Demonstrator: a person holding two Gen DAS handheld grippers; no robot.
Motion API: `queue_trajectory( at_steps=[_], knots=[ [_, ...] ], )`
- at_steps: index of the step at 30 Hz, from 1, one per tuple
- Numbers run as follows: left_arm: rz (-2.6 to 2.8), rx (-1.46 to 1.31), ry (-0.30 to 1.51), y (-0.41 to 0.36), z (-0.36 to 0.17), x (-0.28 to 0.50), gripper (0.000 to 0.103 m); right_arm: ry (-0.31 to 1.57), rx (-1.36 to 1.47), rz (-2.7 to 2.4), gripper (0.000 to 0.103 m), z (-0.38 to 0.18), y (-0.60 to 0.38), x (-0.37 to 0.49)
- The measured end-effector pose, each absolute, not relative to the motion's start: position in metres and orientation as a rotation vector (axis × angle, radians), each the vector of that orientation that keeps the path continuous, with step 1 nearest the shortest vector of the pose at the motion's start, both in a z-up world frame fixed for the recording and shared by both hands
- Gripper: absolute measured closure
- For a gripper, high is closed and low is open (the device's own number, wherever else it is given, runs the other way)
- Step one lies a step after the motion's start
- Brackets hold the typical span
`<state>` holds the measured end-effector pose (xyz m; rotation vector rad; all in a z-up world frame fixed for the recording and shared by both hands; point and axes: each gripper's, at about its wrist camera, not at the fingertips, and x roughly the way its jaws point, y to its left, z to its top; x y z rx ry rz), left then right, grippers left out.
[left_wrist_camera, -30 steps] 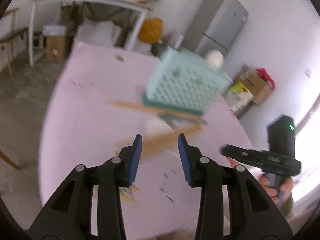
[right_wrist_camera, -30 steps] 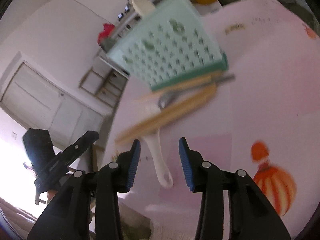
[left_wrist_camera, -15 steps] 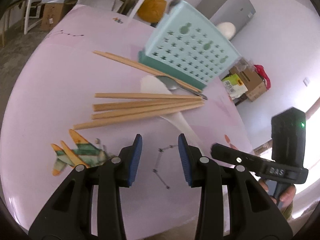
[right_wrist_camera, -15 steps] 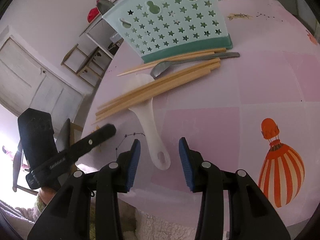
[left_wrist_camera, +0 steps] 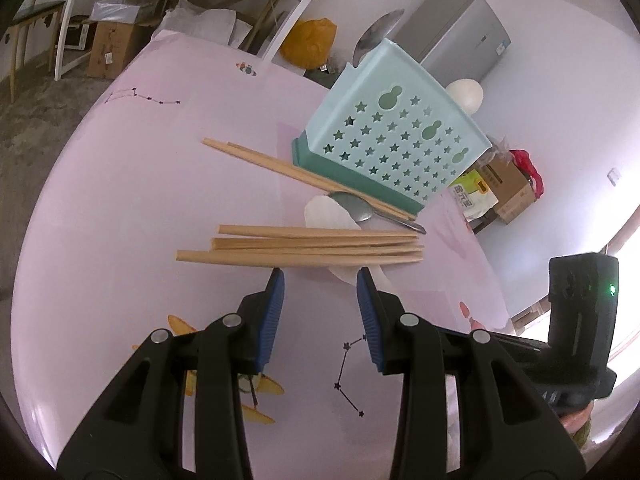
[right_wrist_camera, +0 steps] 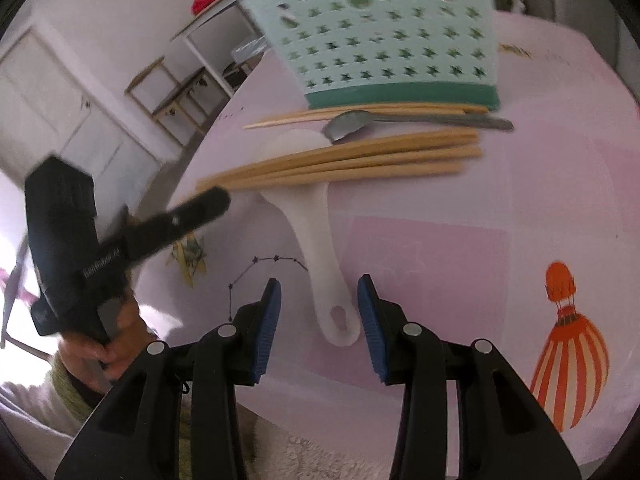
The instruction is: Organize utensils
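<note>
A pale mint plastic utensil basket (left_wrist_camera: 394, 136), its wall punched with star and gourd-shaped holes above a darker teal base band, is standing at the far side of a round table (left_wrist_camera: 120, 200) covered in a smooth, glossy pink cloth printed with constellations, a plane and a striped balloon. Lying against the basket's near base are two slim wooden chopsticks (left_wrist_camera: 280, 166) and a grey metal spoon (left_wrist_camera: 360, 206), with a white plastic rice paddle (right_wrist_camera: 316, 220) running toward the near edge, its flat head tucked under a loose bundle of square-cut wooden chopsticks (left_wrist_camera: 304, 246) lying crosswise. The left gripper (left_wrist_camera: 320, 280) is hovering just near of that bundle, its ribbed blue pads (left_wrist_camera: 276, 304) standing apart with only cloth between them. The right gripper (right_wrist_camera: 318, 296) is straddling the paddle's holed handle end, jaws apart and the pads not pressing it. Bare cloth is stretching wide to the left of the utensils and to the right around the balloon print, while the table's rim is curving close beneath both tools. The left wrist view is showing a silver spoon bowl (left_wrist_camera: 376, 36) and a white rounded head (left_wrist_camera: 466, 94) rising above the basket's rim, plus a grey fridge (left_wrist_camera: 460, 36) and boxes behind; the right wrist view, slightly blurred, is showing instead the person's hand (right_wrist_camera: 108, 344) gripping the left tool and white doors (right_wrist_camera: 52, 108) beyond.
</note>
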<state>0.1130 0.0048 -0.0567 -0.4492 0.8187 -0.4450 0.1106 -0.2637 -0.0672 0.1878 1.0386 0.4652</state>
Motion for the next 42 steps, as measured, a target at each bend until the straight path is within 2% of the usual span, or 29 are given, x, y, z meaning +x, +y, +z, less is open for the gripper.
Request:
queue_trajectory(
  at_steps=[8,10,12,15,21,31,35,42],
  knots=[
    [-0.443,-0.455,0.805,0.008,-0.054,0.115,0.068,0.973,-0.101,0.421,0.065,-0.062,-0.22,0.111],
    [-0.441,-0.454,0.8,0.009,-0.053,0.115,0.068,0.956,-0.163,0.405,0.073,-0.063,-0.215,0.11],
    [-0.439,-0.452,0.796,0.01,-0.052,0.116,0.068,0.959,-0.173,0.421,0.085,-0.061,-0.211,0.112],
    [-0.437,-0.451,0.788,0.011,-0.049,0.118,0.068,0.975,-0.176,0.432,0.086,-0.06,-0.212,0.114],
    [-0.439,-0.45,0.762,0.012,-0.041,0.122,0.068,1.104,-0.017,0.535,0.086,-0.06,-0.234,0.119],
    [-0.423,-0.461,0.724,0.016,-0.032,0.127,0.067,1.441,0.547,0.727,0.087,-0.081,-0.281,0.146],
    [-0.417,-0.485,0.708,0.022,-0.028,0.125,0.067,1.45,0.586,0.706,0.089,-0.073,-0.29,0.154],
    [-0.511,-0.479,0.751,0.026,-0.021,0.101,0.066,1.57,0.585,0.694,0.092,-0.092,-0.285,0.13]
  ],
)
